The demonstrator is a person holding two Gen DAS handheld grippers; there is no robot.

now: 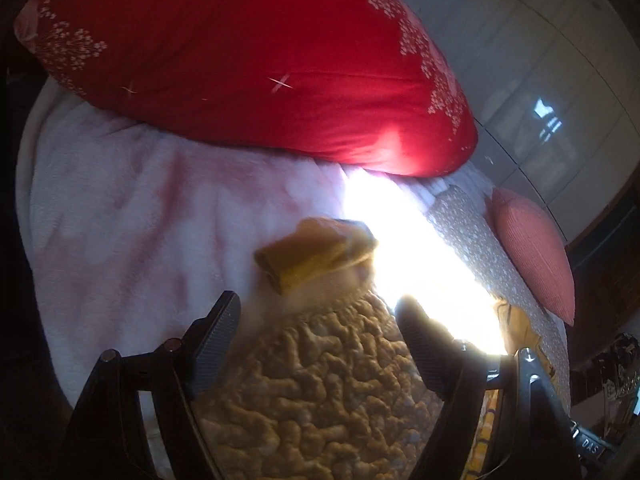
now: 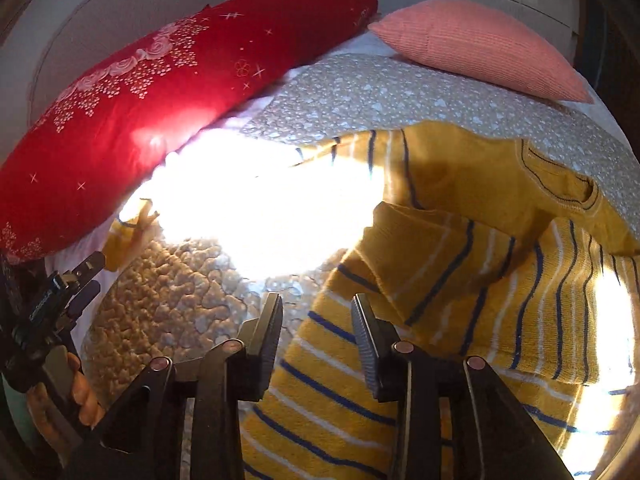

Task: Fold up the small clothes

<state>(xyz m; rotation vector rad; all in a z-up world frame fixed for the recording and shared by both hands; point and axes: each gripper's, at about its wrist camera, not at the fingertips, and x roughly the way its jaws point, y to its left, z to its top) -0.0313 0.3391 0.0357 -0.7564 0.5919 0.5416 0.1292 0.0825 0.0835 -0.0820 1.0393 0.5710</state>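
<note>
The bed is laid with a fluffy white-and-pink blanket (image 1: 120, 216), and over part of it lies a grey quilted cover speckled with small white hearts (image 2: 360, 96). No box, basket or drawer shows in either view; every garment lies straight on the bedding.

A small mustard-yellow folded garment (image 1: 316, 252) sits on the fluffy blanket, just beyond the left gripper (image 1: 320, 320) and right at the edge of a blinding patch of sunlight. That gripper's jaws stand wide apart with nothing between them, hovering over a bumpy tan textured fabric (image 1: 320, 400).

The right gripper (image 2: 316, 320) points down at a yellow knitted sweater with blue and white stripes (image 2: 460, 280), spread across the heart-print cover with one sleeve folded over its body. Its jaws are about half open and grip nothing; the striped knit lies below the gap, the right-hand finger over the sweater and the left-hand one over the cover by its edge.

A large red pillow with white flower print (image 1: 240, 60) lies along the head of the bed, and a smaller salmon-pink ribbed cushion (image 2: 480, 48) rests beside it on the heart-print cover. In the right wrist view a hand (image 2: 80, 392) holds the left gripper's handle at the lower left.
</note>
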